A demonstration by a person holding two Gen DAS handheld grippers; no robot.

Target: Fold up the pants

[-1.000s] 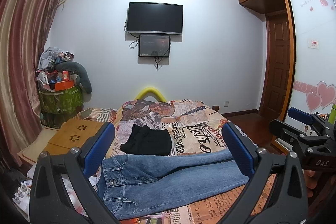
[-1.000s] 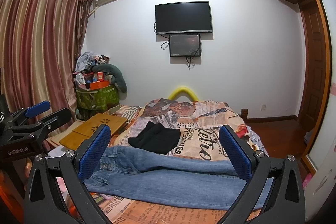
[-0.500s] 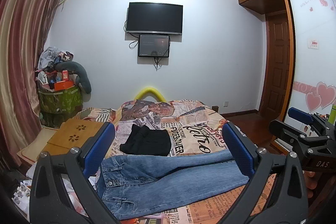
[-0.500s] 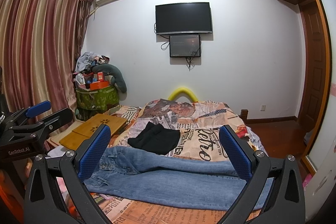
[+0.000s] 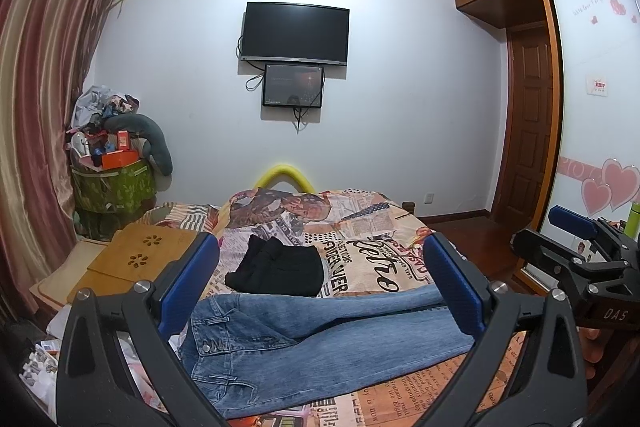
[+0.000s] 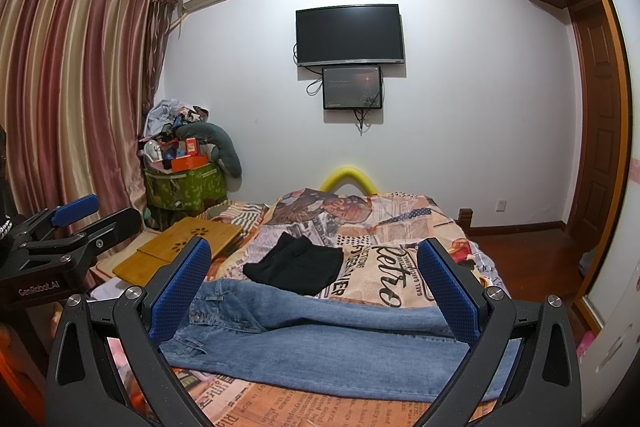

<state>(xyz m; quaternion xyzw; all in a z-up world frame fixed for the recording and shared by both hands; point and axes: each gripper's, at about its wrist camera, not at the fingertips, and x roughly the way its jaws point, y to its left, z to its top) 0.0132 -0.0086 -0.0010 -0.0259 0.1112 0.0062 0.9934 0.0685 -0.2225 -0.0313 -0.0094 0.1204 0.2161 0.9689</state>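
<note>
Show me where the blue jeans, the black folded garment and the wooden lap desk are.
blue jeans (image 5: 320, 343): left wrist view, thigh area.
black folded garment (image 6: 296, 265): right wrist view, its middle.
wooden lap desk (image 6: 200, 239): right wrist view, top board.

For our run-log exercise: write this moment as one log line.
step: pre-grasp | left gripper: open, hovering | right gripper: open, hovering | jeans: flat on bed, unfolded | black garment: beyond jeans

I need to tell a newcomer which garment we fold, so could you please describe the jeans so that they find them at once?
Start at the bed with the newspaper-print cover, below the wall TV. Across its near edge lie the jeans, legs stretched to the right, waistband to the left. They are blue denim laid out long, unlike the small black garment bunched just behind them.
</note>
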